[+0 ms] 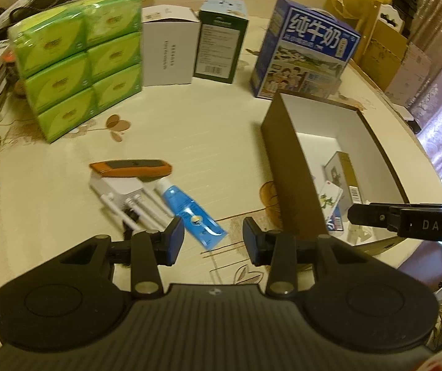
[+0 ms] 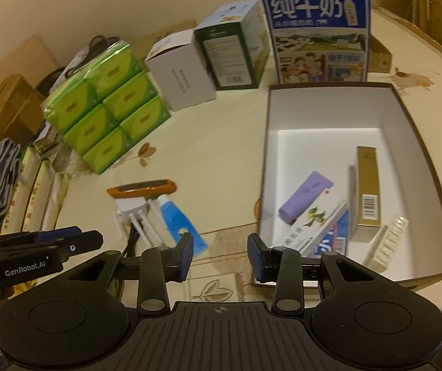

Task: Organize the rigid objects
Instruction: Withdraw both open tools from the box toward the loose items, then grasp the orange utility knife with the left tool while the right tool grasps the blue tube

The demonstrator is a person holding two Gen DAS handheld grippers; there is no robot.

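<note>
Left hand-held gripper: jaws spread, nothing between them, hovering over the desk. Right hand-held gripper: likewise spread and empty.

On the desk at 10 o'clock from the left gripper, clustered and touching: blue tube, white adapter, orange-edged case.

At 2 o'clock, open brown box, white inside, containing gold carton, purple tube, white dragon-print carton, pale ribbed packet.

At 12 o'clock, well apart: milk carton, dark green box, white box, green tissue packs.
</note>
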